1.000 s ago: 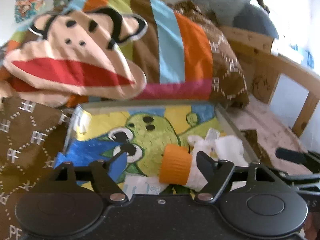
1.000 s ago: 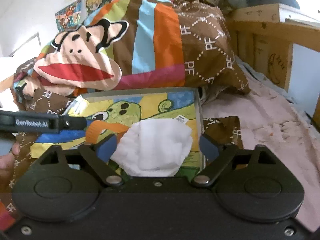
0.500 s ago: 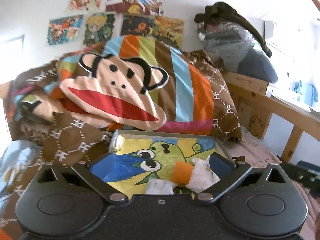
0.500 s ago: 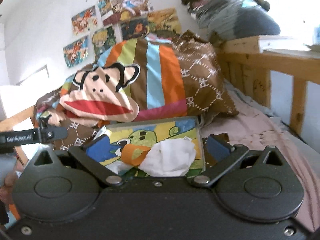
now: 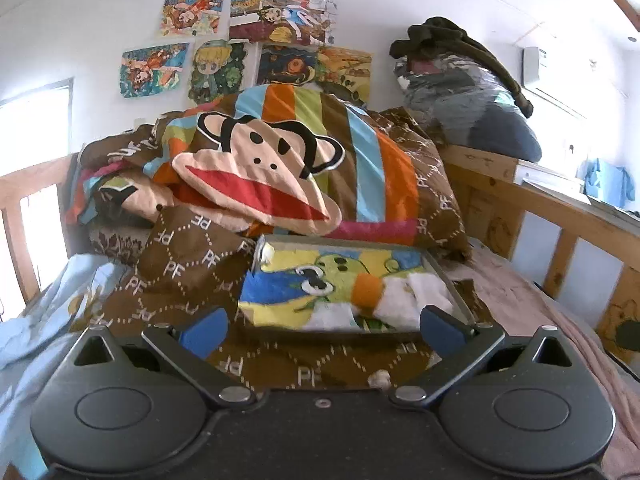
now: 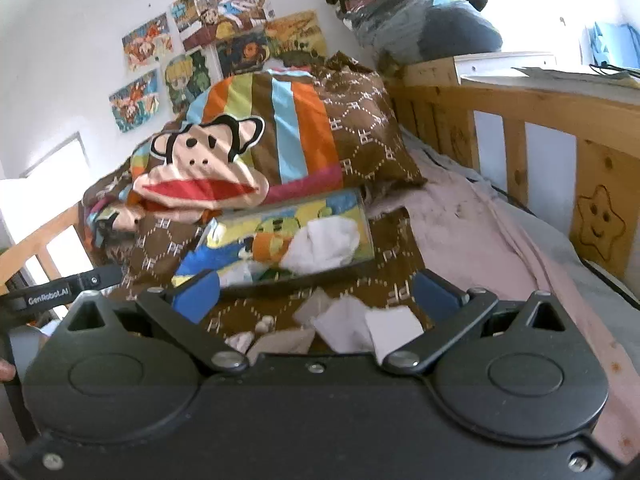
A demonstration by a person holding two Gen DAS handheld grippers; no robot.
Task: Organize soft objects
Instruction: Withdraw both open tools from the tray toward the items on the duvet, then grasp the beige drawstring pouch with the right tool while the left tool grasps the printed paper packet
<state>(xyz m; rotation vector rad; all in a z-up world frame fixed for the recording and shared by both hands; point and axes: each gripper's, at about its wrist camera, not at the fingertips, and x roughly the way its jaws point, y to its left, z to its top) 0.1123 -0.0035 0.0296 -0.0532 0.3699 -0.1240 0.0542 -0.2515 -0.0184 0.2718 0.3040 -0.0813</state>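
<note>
The white fluffy sock with an orange cuff [image 5: 394, 294] is lying inside the shallow grey tray lined with a bright cartoon-frog picture [image 5: 460, 300], which is resting on the brown patterned quilt [image 5: 192, 264] on the bed. The sock is looking light, limp and compressible; it should be folding and sagging when lifted, so pinching the thicker orange cuff or the bunched white middle looks the surest hold. Both tools are hanging back from the tray: the left hand-held gripper [image 5: 322, 328] is standing released with its jaws having just been opening, nothing between them, and the right hand-held gripper [image 6: 316, 298] likewise, spread wide and empty. Loose white scraps of cloth or paper [image 6: 352, 324] are lying on the quilt just before the tray, likely still needing sorting. The striped monkey-face pillow [image 5: 260, 176] is crowding the tray's far edge, and the wooden bed rail [image 6: 560, 152] is bounding the right side.
</note>
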